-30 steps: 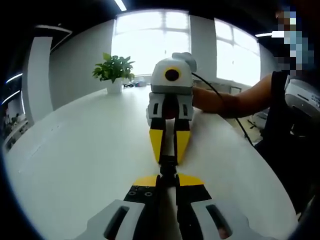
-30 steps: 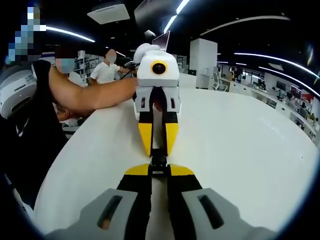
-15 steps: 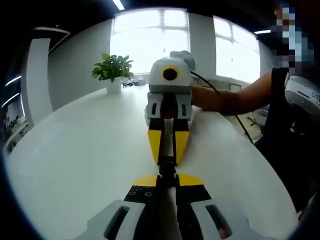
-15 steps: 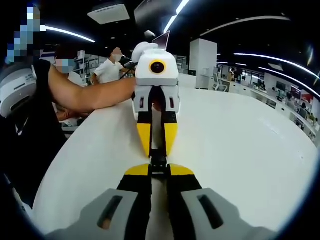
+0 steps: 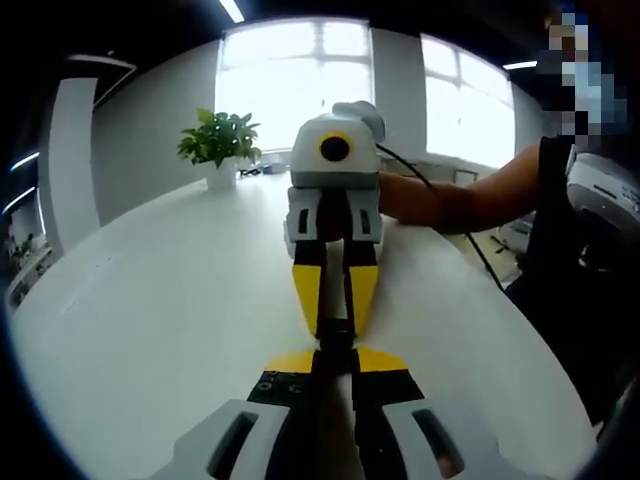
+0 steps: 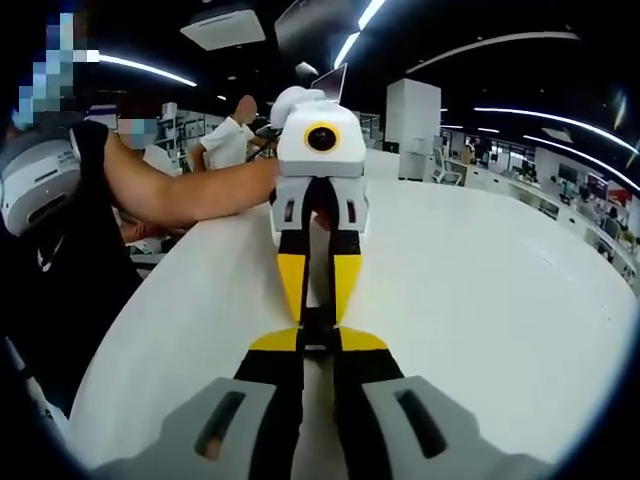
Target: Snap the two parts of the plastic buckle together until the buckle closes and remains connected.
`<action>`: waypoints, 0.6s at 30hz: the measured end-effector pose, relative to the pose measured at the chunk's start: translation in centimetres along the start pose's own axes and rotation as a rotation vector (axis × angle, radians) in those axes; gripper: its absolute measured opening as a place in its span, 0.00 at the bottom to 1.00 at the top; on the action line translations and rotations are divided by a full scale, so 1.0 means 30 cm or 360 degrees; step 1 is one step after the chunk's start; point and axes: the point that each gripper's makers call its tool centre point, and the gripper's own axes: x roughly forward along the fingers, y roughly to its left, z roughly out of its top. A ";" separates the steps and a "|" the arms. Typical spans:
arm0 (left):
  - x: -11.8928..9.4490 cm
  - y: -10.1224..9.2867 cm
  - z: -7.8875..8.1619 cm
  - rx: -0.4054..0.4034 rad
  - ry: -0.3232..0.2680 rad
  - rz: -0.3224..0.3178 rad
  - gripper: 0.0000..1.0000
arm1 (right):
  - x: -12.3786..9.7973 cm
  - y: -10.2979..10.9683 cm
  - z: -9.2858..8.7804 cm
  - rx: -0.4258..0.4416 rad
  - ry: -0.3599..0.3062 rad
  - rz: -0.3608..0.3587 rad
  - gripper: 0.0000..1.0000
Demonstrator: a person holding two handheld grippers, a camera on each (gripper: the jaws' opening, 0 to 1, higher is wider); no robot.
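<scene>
The black plastic buckle (image 5: 335, 338) hangs just above the white table (image 5: 160, 300), pinched between two grippers that face each other tip to tip. My left gripper (image 5: 336, 362) is shut on the near end of it. The right gripper (image 5: 335, 322) comes in from the far side, its yellow fingers (image 5: 308, 295) closed on the other end. In the right gripper view the right gripper (image 6: 319, 343) is shut on its buckle (image 6: 318, 322) part, and the left gripper (image 6: 319, 315) meets it head-on. The two black parts touch; the joint itself is hidden between the tips.
A potted plant (image 5: 218, 150) stands at the far end of the table. A person's forearm (image 5: 450, 200) and a cable (image 5: 470, 235) reach in from the right. In the right gripper view the table edge (image 6: 130, 320) runs along the left, with people (image 6: 230, 140) behind it.
The two grippers have pushed closer together, so the strip of black buckle showing between their tips has shortened. Both stay shut.
</scene>
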 end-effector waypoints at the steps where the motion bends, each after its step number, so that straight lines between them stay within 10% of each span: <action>1: 0.000 0.001 0.001 0.0001 0.0000 0.0002 0.09 | -0.001 -0.001 -0.002 0.0002 -0.0001 0.0000 0.08; 18: -0.026 0.005 0.010 0.0048 -0.0045 0.0067 0.23 | -0.029 0.017 0.054 -0.0015 -0.0103 -0.0022 0.00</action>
